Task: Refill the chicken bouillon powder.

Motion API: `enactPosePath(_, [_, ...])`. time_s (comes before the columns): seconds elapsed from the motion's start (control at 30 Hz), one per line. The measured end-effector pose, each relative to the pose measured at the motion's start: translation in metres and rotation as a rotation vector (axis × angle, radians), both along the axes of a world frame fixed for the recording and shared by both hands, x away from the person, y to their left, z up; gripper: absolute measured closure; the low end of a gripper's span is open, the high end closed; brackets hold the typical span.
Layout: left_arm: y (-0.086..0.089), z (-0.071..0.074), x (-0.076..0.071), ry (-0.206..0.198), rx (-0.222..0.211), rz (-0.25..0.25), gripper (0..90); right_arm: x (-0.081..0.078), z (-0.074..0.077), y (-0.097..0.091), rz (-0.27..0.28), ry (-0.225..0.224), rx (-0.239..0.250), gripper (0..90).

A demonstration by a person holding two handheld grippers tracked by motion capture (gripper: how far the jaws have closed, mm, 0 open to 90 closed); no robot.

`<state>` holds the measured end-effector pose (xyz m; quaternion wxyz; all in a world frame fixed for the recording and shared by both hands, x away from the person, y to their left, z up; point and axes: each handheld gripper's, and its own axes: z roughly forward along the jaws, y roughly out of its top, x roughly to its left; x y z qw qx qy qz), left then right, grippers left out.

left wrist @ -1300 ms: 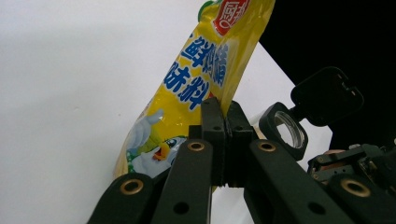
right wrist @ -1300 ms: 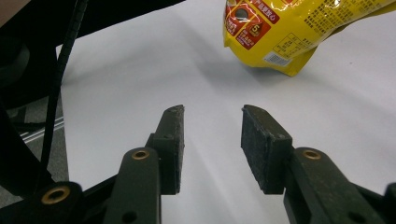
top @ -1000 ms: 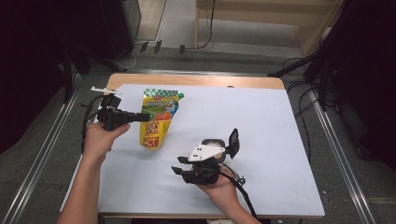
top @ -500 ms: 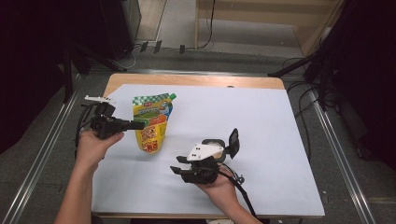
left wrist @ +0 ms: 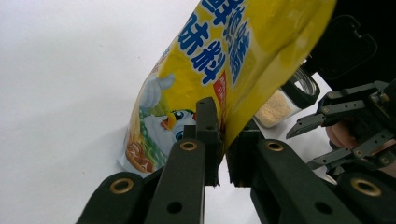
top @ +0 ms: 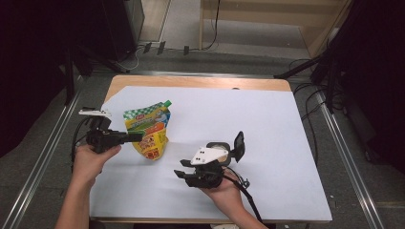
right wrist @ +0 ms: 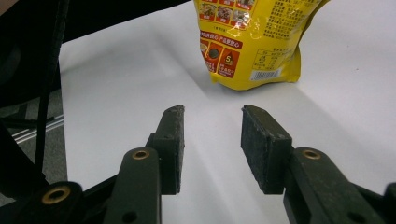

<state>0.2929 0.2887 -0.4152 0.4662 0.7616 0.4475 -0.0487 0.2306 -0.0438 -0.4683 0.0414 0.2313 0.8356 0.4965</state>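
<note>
The left gripper (top: 136, 137) is sitting at the bench's left side, held in the left hand (top: 90, 160), pointing across toward the pouch (top: 148, 131). Its jaws are pinching the pouch's edge: in the left gripper view the pads are closing on the yellow foil, w/ the pouch (left wrist: 219, 70) rising up and away from them. The jaws have just been easing open a little, yet the foil is lying between them and the pads are touching it.

The pouch is standing tilted on the white bench (top: 267, 124), left of centre, green-checked top w/ a green cap pointing toward the far side, bottom end resting on the bench. In the right gripper view the pouch's (right wrist: 252, 42) bottom is sitting on the sheet, barcode side showing, well ahead of the jaws.

The right gripper (top: 184, 174) is lying near the front-centre of the bench in the right hand (top: 224, 191), grey plate on top, apart from the pouch. Its jaws are standing released, partway apart, w/ nothing between them; bare bench is showing through the gap.

A small jar (left wrist: 285, 100) of pale grains is showing in the left gripper view just beside the right gripper (left wrist: 303, 126).
</note>
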Motion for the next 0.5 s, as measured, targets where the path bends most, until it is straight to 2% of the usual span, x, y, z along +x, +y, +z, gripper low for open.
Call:
enactPosePath(0.27, [0.0032, -0.0012, -0.0007, 0.006, -0.013, -0.003, 81.8, 0.0003, 0.0003, -0.0006, -0.003, -0.002, 0.0, 61.5])
enactPosePath(0.4, [0.0057, -0.0006, -0.0007, 0.016, -0.039, -0.007, 78.0, 0.0003, 0.0003, -0.0006, -0.002, -0.003, 0.001, 61.5])
enactPosePath(0.43, [0.0071, 0.0007, -0.001, 0.016, -0.06, -0.008, 76.4, 0.0002, 0.0003, -0.0006, -0.002, -0.003, 0.001, 61.6])
enactPosePath(0.5, [0.0072, 0.0018, -0.0011, 0.015, -0.056, -0.009, 74.7, 0.0002, 0.0003, -0.0006, -0.002, -0.003, 0.001, 61.6])
